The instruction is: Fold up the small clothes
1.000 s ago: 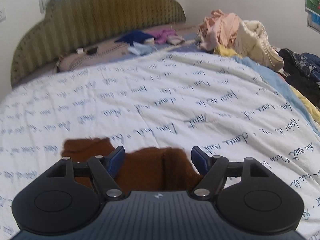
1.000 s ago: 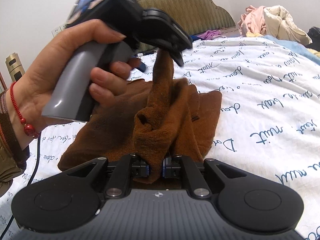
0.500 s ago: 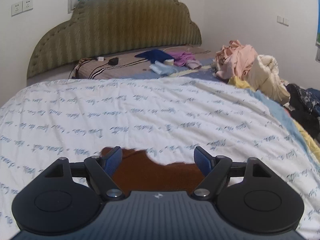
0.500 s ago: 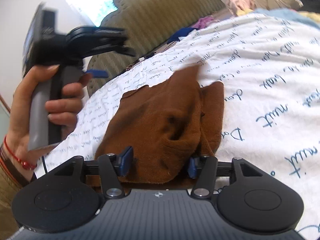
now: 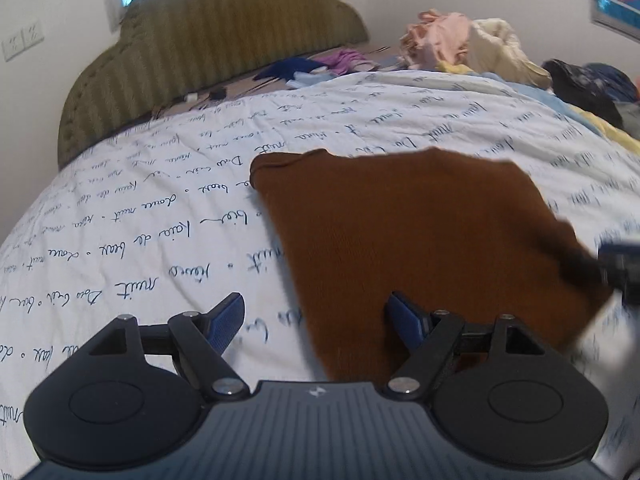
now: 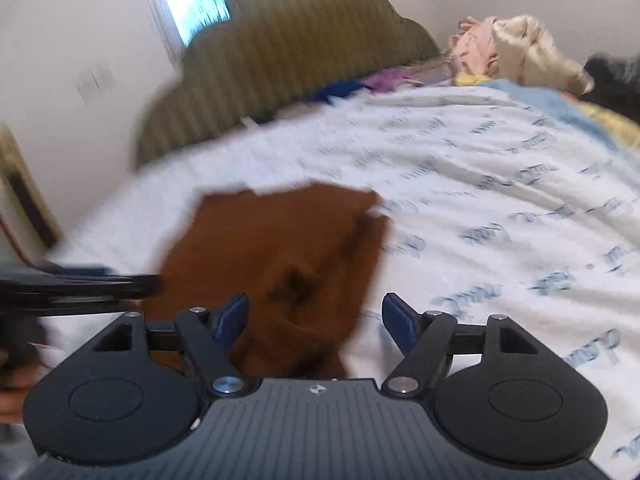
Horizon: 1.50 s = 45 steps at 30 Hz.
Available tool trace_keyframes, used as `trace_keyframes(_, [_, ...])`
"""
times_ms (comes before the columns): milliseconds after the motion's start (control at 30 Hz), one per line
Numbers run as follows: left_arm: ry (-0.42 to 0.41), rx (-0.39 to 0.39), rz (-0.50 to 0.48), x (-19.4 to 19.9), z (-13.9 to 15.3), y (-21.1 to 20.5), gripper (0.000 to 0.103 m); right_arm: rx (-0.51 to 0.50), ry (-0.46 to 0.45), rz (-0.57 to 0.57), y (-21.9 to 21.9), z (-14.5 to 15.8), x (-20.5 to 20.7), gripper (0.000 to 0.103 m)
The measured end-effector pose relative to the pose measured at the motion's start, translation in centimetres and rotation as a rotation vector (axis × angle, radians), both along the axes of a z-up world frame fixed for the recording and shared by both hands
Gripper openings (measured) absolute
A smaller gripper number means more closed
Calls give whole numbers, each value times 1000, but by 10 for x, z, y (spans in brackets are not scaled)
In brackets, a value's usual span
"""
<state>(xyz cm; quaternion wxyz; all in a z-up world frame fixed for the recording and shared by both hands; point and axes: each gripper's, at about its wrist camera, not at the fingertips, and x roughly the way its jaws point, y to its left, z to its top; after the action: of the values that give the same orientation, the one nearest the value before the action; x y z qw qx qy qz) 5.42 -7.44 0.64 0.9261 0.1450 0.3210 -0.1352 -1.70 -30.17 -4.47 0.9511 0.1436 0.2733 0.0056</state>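
- Left gripper [image 5: 314, 320]: jaws spread wide, nothing pinched. The left blue pad sits over bare quilt; the right one [image 5: 404, 318] is over the near edge of the brown garment. Contact can't be told.
- Right gripper [image 6: 316, 320]: jaws have just been opening and are now apart. A rumpled brown fold lies between them near the left pad, not pressed by either pad.
- Brown garment [image 5: 420, 240]: lies on the white quilt [image 5: 140, 208] with blue script. Mostly flat in the left wrist view; a dark bunched crease is near the right gripper in the right wrist view.
- Each gripper shows as a blurred dark shape at the garment's side in the other's view.
- Further out: green padded headboard [image 5: 208, 40], pile of pink and cream clothes [image 5: 460, 44] at the far right, and small blue and purple items near the headboard.
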Motion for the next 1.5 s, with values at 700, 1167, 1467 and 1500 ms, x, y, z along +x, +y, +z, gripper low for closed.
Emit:
trace_keyframes(700, [399,-544,-43,26,-25,50,17,593,119,145,-27,-46,45,28])
trace_keyframes(1167, [237,-310,-38,-31,3,60,23,581,154,190,-9,-43,6,26])
trace_keyframes(1467, [-1,-94,34,-56,16,34,74,96,-60,65,15,26,-37,43])
trace_keyframes(1500, [7,-80,37,-56,12,31,74,51,-73,93,23,29,-36,43])
